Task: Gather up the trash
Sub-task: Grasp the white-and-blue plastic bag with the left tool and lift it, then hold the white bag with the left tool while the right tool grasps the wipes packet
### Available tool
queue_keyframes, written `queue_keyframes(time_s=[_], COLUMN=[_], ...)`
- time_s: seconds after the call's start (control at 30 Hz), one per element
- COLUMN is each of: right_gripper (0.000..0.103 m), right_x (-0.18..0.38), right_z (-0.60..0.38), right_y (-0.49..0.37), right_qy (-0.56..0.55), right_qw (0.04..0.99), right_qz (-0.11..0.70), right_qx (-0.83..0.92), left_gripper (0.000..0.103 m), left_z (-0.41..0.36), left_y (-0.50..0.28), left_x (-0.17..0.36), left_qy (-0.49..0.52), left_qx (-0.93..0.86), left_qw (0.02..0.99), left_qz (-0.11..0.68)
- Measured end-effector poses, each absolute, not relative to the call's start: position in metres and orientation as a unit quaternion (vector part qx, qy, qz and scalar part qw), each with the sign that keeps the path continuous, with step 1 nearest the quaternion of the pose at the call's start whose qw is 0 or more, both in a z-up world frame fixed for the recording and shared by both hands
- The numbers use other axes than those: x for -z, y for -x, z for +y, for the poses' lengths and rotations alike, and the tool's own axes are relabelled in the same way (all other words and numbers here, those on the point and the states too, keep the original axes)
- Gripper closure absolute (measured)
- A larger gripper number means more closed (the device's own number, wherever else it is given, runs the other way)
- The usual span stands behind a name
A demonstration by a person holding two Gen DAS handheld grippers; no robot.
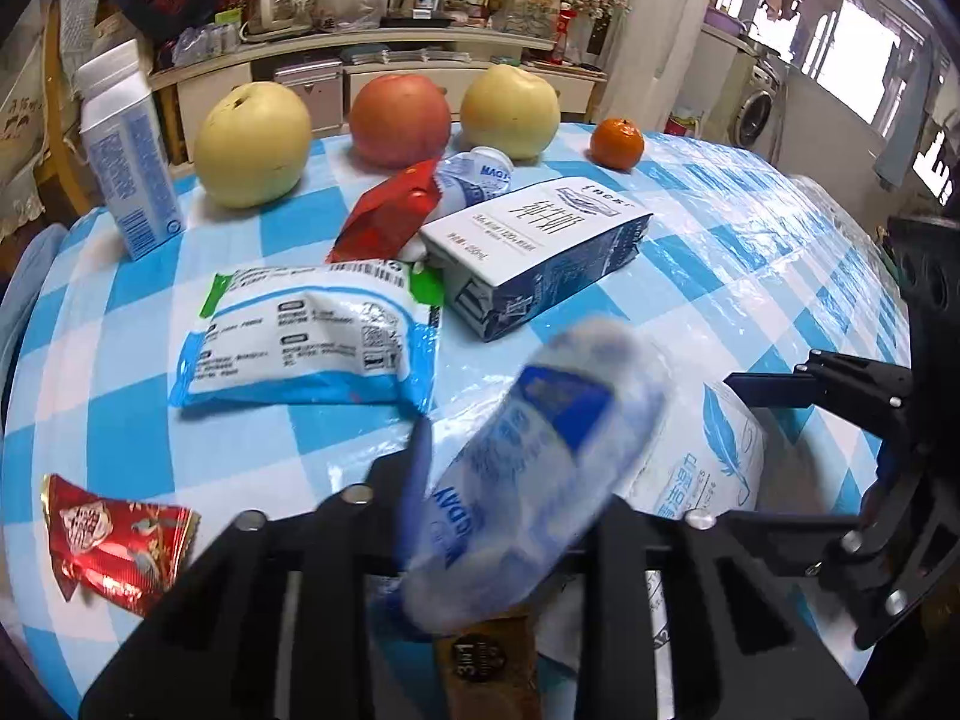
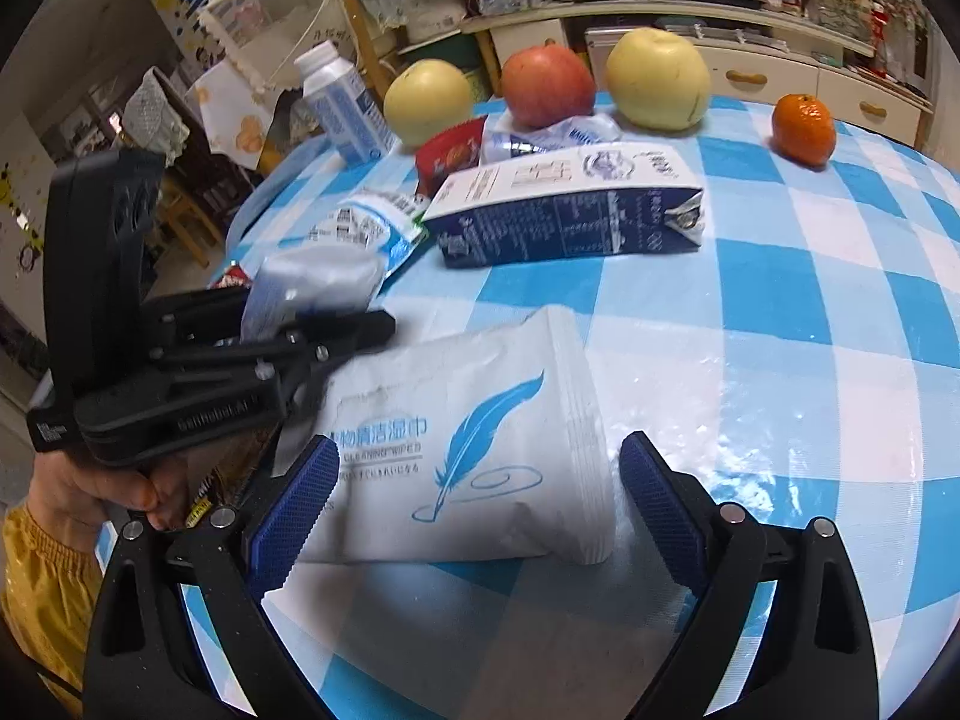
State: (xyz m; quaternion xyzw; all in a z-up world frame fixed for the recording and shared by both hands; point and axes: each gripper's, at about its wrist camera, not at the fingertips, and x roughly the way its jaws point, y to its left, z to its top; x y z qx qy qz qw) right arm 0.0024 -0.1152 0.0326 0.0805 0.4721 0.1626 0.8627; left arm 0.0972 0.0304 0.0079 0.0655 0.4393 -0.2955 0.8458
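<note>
My left gripper (image 1: 510, 474) is shut on a crumpled clear plastic bottle (image 1: 534, 468) with a blue label, held above the table; it also shows in the right wrist view (image 2: 312, 288). My right gripper (image 2: 474, 492) is open, its blue pads either side of a white wet-wipes pack (image 2: 468, 444) lying on the checked tablecloth (image 2: 780, 276). More trash lies ahead: a fallen blue-white milk carton (image 1: 540, 246), a white-blue pouch (image 1: 300, 336), a red wrapper (image 1: 390, 216), a red candy wrapper (image 1: 114, 540), a squashed bottle (image 1: 474, 180).
Two yellow pears (image 1: 252, 144) (image 1: 510, 111), a red apple (image 1: 399, 120) and a tangerine (image 1: 617, 143) stand at the far edge. An upright small carton (image 1: 129, 156) stands far left. A brown sachet (image 1: 486, 666) lies under the left gripper. Shelves and chairs stand beyond the table.
</note>
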Motion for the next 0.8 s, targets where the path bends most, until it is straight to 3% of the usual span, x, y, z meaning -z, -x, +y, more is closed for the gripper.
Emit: queue_keyframes(time_s=[0.13, 0.6, 0.8], right_gripper=[0.009, 0.009, 0.009], right_x=[-0.033, -0.037, -0.062], right_z=[-0.111, -0.068, -0.059], right_y=[0.006, 0.084, 0.113], right_qy=[-0.073, -0.015, 0.034], right_qw=[0.859, 0.805, 0.824], right_qz=[0.473, 0.493, 0.429], right_qx=[-0.179, -0.33, -0.369], left_gripper=[0.079, 0.079, 0.079], left_z=[0.04, 0.074, 0.09], left_y=[-0.093, -0.068, -0.05], left_x=[-0.013, -0.027, -0.035], left_qy=[-0.056, 0.008, 0.031], left_qx=[0.286, 0.25, 0.234], left_qw=[0.853, 0.872, 0.881], left_qz=[0.432, 0.42, 0.409])
